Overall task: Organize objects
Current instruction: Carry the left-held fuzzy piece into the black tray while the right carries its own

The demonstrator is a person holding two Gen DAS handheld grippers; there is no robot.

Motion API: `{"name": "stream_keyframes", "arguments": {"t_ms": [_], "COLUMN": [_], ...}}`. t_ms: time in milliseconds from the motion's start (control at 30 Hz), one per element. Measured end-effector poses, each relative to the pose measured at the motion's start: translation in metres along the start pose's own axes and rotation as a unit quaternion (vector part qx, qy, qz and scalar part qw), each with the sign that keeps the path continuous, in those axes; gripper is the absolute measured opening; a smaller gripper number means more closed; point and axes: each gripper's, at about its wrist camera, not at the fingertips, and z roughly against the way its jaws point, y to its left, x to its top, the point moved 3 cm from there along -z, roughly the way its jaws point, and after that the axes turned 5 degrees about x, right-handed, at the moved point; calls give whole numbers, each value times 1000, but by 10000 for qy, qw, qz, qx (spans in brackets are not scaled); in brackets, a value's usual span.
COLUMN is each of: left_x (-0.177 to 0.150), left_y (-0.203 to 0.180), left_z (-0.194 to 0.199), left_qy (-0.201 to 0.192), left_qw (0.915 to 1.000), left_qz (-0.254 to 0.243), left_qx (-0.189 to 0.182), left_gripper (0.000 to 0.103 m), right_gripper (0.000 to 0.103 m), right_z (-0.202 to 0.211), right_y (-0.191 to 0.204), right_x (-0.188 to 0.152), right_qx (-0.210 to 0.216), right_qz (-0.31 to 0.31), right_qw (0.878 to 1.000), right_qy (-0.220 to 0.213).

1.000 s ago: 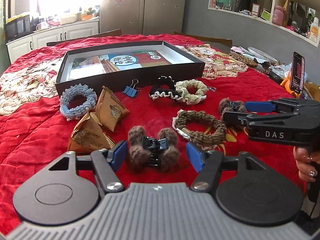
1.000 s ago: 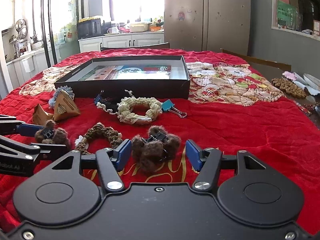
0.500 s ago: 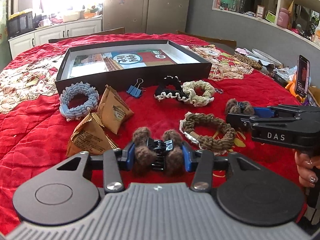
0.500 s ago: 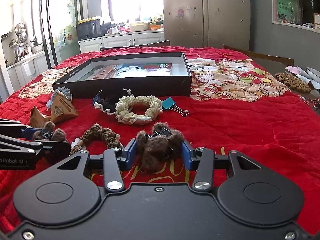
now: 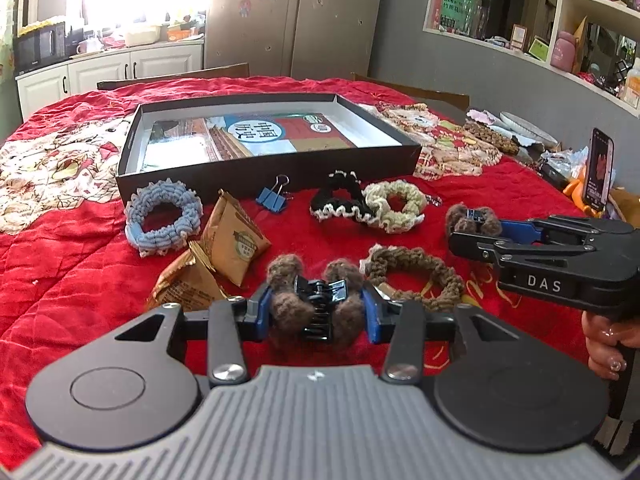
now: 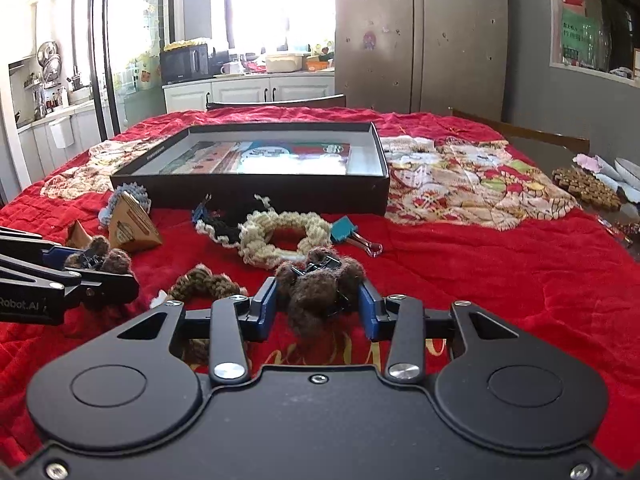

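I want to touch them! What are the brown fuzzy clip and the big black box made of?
Clip: brown fuzzy yarn, it seems, over glossy black plastic teeth. Box: probably cardboard, with thin, straight, matte black walls and a white inside.

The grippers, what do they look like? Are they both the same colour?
Nearly. The left gripper has a ribbed grey body, black arms and blue pads. The right gripper is all black with blue pads, marked "DAS" in white. Its hand has glittery polished nails.
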Motion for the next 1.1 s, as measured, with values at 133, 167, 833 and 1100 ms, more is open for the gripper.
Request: {"name": "stream_keyframes", "arguments": {"t_ms": [133,167,833,1100], "left_x": [8,11,91,119], "left_y": [4,5,48,67], "left_z": [2,2,-29,-63], "left_qy": [-83,-118,-573,-501], "left_qw": [10000,9999,9962,9944], "left_qz": [47,65,363,480], "left_qx": [17,37,537,793], "left_gripper": [47,47,48,48], "right_gripper": [39,39,39,39], "right_z": [1,2,-43,-84], "right_y": [3,3,24,21], "right_x": [10,13,92,126], "right_qx": [24,30,275,89], "right_qz": [87,105,193,276], "right_qw": [9999,9999,9979,9980], "right_qy": [-89,-114,-555,-564]}}
